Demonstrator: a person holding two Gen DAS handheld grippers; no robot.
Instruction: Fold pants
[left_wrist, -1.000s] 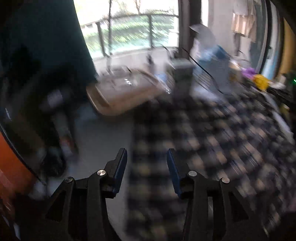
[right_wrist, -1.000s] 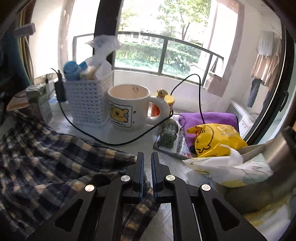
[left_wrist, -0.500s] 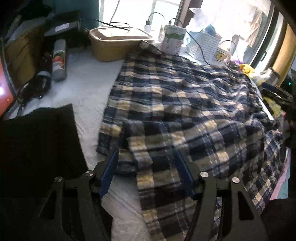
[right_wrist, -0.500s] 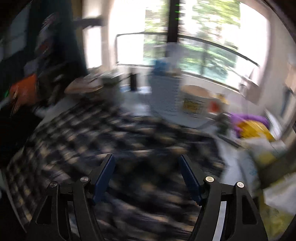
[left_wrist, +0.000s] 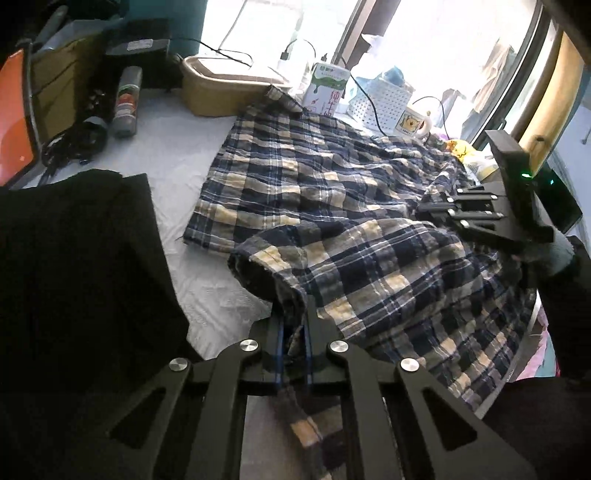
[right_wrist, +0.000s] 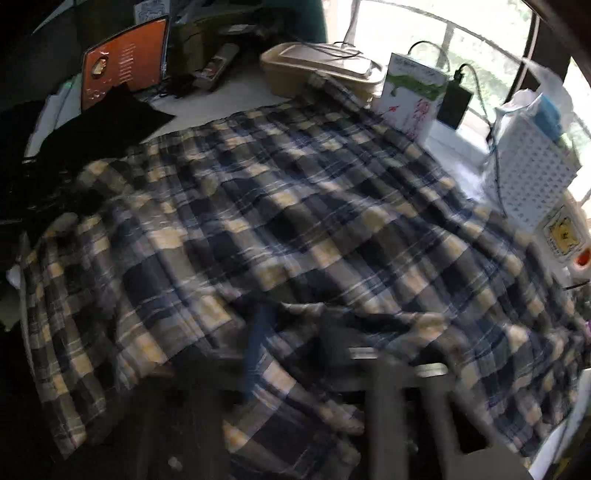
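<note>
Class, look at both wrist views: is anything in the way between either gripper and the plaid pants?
Nothing visible is. The left gripper is already shut on a fold at the near edge of the plaid pants. The right gripper rests right on the fabric on the far side; its own view is too blurred to show its jaws.

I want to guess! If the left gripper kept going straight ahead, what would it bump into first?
Probably more of the plaid pants. The left gripper is already shut on their near edge, and the cloth lies straight ahead. Depth is hard to judge.
</note>
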